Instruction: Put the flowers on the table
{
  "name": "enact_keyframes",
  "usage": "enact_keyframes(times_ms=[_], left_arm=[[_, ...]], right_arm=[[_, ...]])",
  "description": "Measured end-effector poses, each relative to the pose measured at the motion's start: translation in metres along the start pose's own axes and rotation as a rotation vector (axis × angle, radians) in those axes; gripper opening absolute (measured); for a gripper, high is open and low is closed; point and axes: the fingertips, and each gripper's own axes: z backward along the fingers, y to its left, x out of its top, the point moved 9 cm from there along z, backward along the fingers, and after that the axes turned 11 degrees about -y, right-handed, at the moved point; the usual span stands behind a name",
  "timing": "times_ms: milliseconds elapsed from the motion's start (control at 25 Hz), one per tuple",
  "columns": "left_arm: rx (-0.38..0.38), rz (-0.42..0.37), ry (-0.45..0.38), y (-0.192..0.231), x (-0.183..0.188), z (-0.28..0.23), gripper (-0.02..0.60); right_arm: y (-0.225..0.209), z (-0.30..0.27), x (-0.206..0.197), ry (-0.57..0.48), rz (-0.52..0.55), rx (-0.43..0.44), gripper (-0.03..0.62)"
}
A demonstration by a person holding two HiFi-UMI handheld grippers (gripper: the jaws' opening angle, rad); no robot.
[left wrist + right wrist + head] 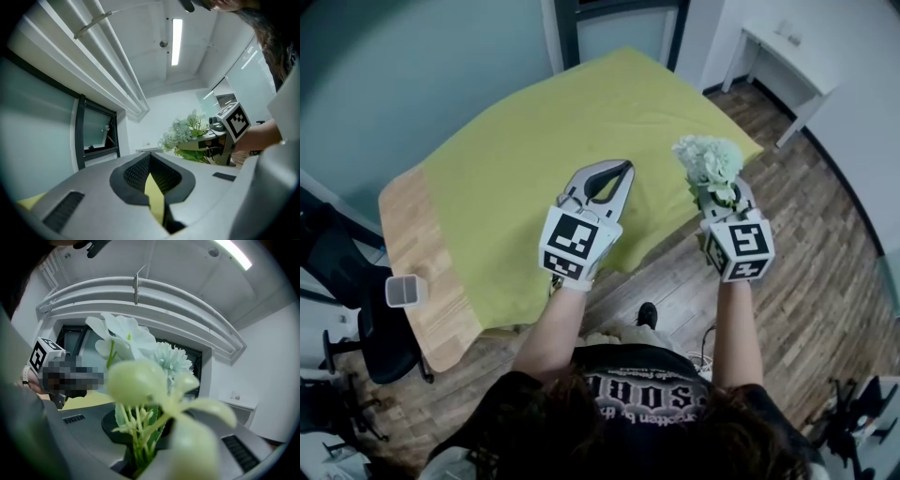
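My right gripper [718, 194] is shut on the stems of a bunch of pale green and white flowers [709, 161], held upright over the floor just off the table's near right corner. In the right gripper view the flowers [140, 380] fill the middle and their stems sit between the jaws of the right gripper [139, 453]. The table [417, 253] is covered by a yellow-green cloth [553, 141]. My left gripper [622, 169] hovers over the cloth's near edge, shut with nothing in it. From the left gripper [152, 180] view, the flowers [185, 131] show to the right.
A small white box [405, 291] stands on the bare wooden strip at the table's left end. A black chair [352, 300] stands beside that end. A white side table [787, 52] is at the back right. Wooden floor [825, 281] lies under my right arm.
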Motion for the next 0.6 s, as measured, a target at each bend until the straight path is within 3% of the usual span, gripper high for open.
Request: enact_keyframes(times_ms=[600], left_arm=[[0.092, 0.030, 0.059, -0.009, -0.035, -0.108, -0.002]], right_arm=[[-0.121, -0.042, -0.035, 0.020, -0.023, 0.111, 0.072]])
